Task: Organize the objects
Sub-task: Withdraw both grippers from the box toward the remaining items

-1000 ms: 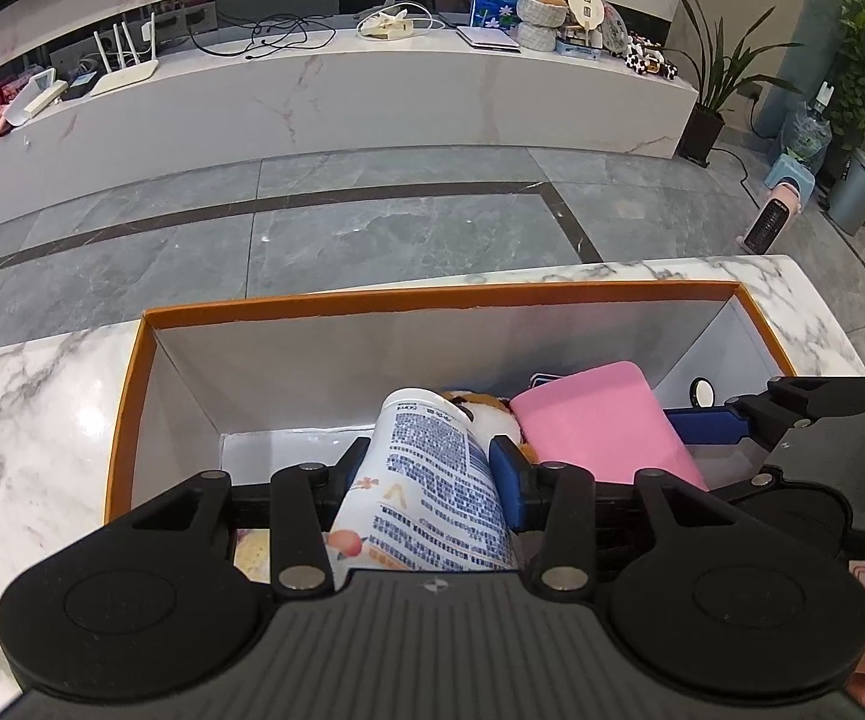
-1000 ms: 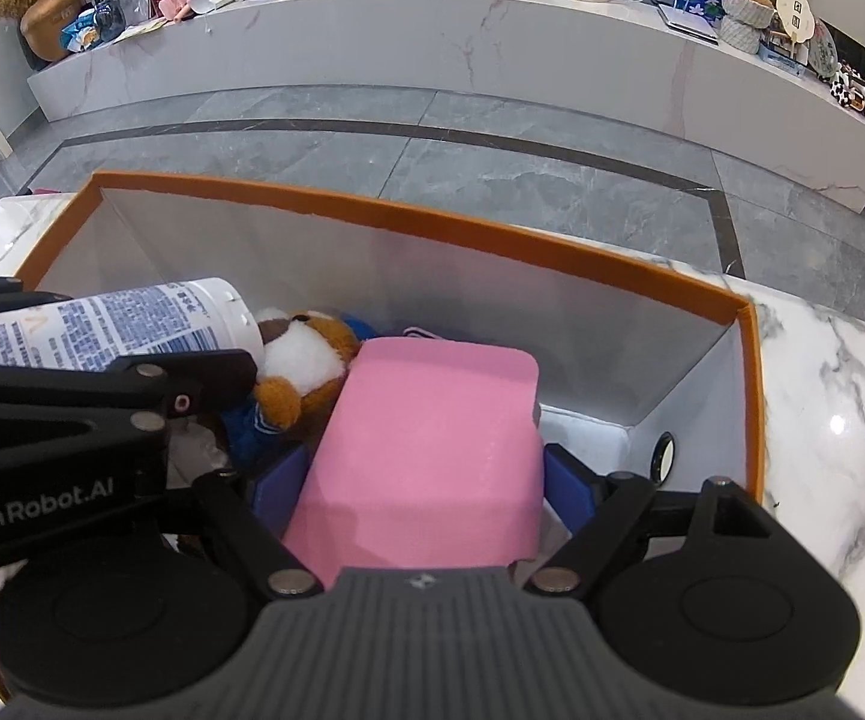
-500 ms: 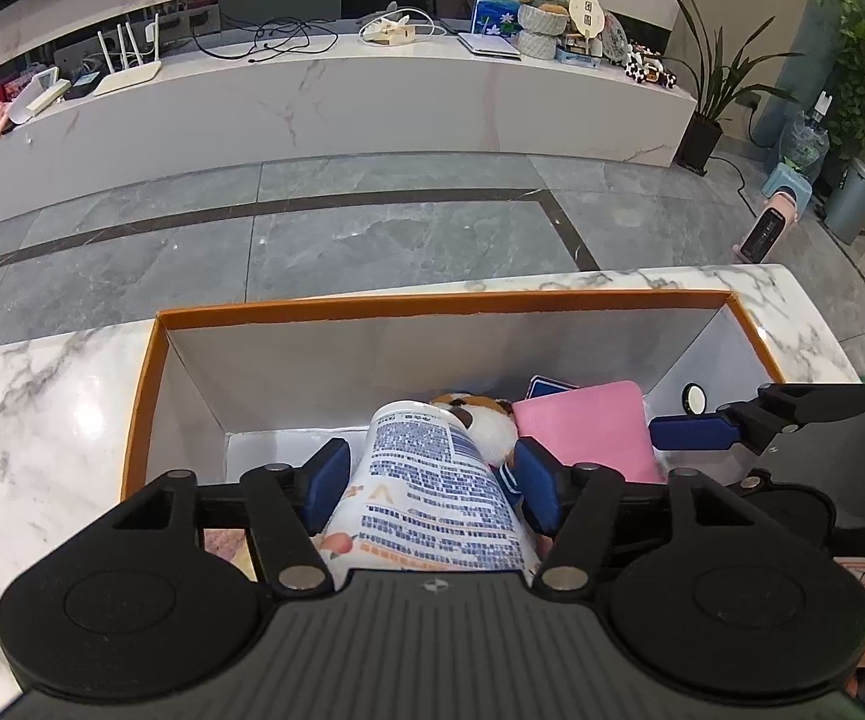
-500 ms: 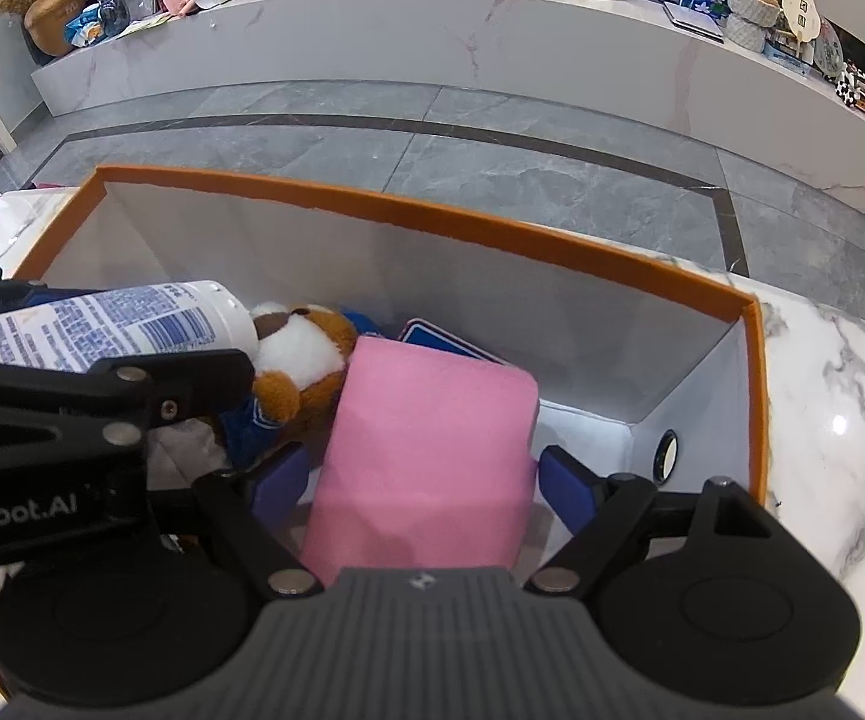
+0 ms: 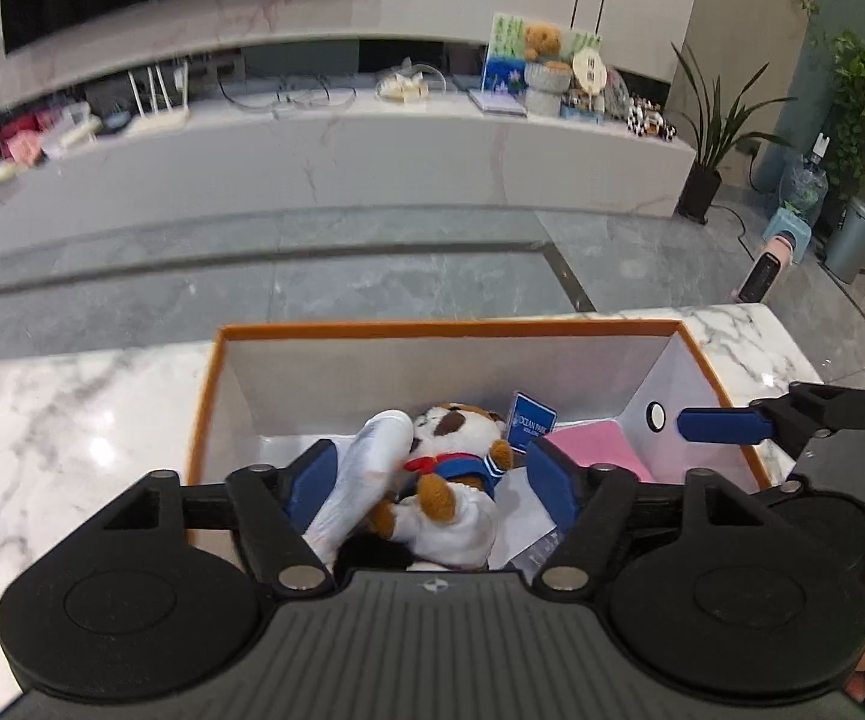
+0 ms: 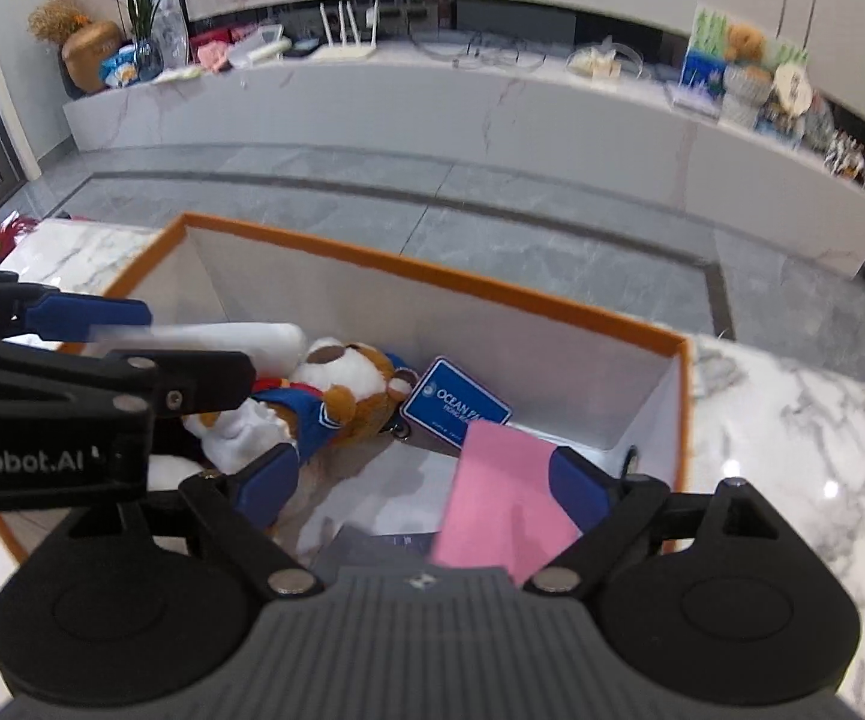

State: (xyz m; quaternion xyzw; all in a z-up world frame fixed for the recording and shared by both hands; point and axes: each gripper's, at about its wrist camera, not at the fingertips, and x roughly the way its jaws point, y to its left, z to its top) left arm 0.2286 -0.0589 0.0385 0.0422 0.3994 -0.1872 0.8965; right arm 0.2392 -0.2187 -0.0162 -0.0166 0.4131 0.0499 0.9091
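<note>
At the left of the orange-rimmed white cardboard box point(image 5: 216, 396) on the marble-patterned countertop point(image 5: 72, 408), the left gripper point(image 5: 432, 480) has its blue-padded jaws spread and opening, with the white printed plastic bottle point(image 5: 366, 468) lying tilted between them, close against the left pad but not visibly pressed from both sides; it looks let go, leaning on the brown-and-white plush dog in a blue sailor outfit point(image 5: 456, 468) at the middle of the box. To do this release well, the left hand should draw straight back and up along its own fingers, so the left pad does not drag the bottle or tip it off the toy. Just right of the plush, a blue printed card point(image 6: 456, 408) rests against the far wall. Further right, the right gripper point(image 6: 426, 486) is likewise spread and opening; the flat pink rectangular block point(image 6: 498, 504) sits between its pads, close to the right one, and lies on the box floor near the right wall with its round hole point(image 5: 655, 416). Here the care needed is the same, in my judgement: keep the jaws wide until clear of the rim, lift without sweeping sideways, and keep the two grippers, which stand just beside each other, from knocking together.
</note>
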